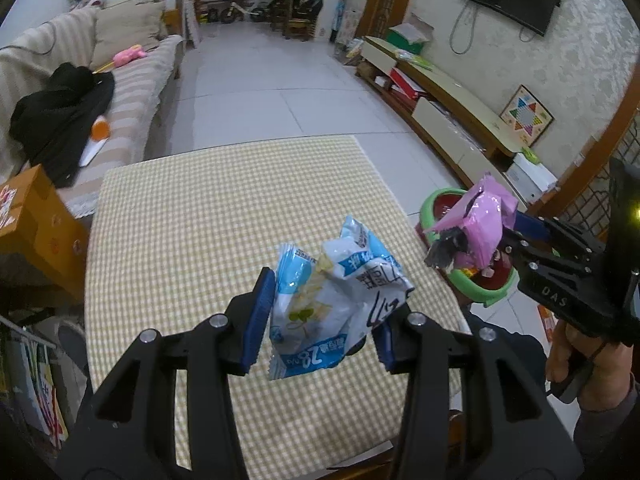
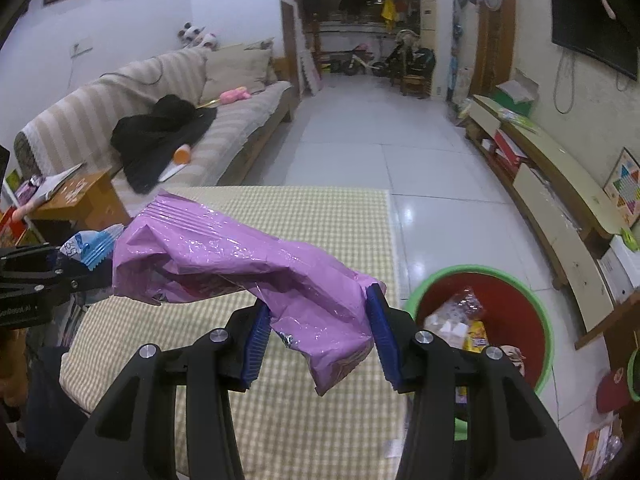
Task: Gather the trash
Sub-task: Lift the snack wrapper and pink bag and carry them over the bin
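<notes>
My left gripper (image 1: 320, 316) is shut on a crumpled blue and white snack wrapper (image 1: 332, 304) and holds it above the checked table (image 1: 192, 220). My right gripper (image 2: 316, 336) is shut on a crumpled purple snack bag (image 2: 248, 264), held above the table's right edge. The right gripper also shows in the left wrist view (image 1: 508, 240) with the purple bag (image 1: 476, 220) over the bin. A red trash bin with a green rim (image 2: 520, 308) stands on the floor right of the table, with several wrappers inside. It also shows in the left wrist view (image 1: 480, 280).
A striped sofa (image 2: 120, 108) with a black garment (image 2: 160, 136) stands at the left. A cardboard box (image 1: 36, 232) sits by the table's left side. A low TV cabinet (image 2: 552, 184) runs along the right wall. Tiled floor (image 2: 352, 136) lies beyond the table.
</notes>
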`<state>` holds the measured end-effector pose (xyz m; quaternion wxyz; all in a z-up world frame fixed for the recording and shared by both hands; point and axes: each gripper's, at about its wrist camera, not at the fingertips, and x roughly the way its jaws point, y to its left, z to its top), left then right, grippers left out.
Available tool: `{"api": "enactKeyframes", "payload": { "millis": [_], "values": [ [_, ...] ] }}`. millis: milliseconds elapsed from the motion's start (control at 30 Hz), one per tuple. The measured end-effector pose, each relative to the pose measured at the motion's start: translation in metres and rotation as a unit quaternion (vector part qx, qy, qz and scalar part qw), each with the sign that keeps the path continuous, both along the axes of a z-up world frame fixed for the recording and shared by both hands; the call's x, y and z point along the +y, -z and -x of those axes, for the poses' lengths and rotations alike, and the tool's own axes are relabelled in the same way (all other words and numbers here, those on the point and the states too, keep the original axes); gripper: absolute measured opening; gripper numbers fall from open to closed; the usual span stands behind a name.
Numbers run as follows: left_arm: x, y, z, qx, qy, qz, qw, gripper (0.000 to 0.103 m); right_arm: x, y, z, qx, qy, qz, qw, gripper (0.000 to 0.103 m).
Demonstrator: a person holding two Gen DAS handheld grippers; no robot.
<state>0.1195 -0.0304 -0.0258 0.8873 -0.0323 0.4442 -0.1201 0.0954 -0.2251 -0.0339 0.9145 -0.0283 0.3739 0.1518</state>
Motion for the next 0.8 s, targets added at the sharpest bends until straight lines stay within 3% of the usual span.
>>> {"api": "enactKeyframes", "payload": {
  "millis": [300,800],
  "values": [
    [-0.055,0.001,-0.023,-0.001,0.053,0.007,0.9986,0.043,-0.062,-0.003,-0.006,-0.006,0.058,-0.006,0.998,0.045],
    [-0.157,0.02,-0.07,0.018,0.142,0.022,0.9894,0.043,-0.166,0.018,-0.022,0.012,0.155,-0.026,0.987,0.045]
  ]
}}
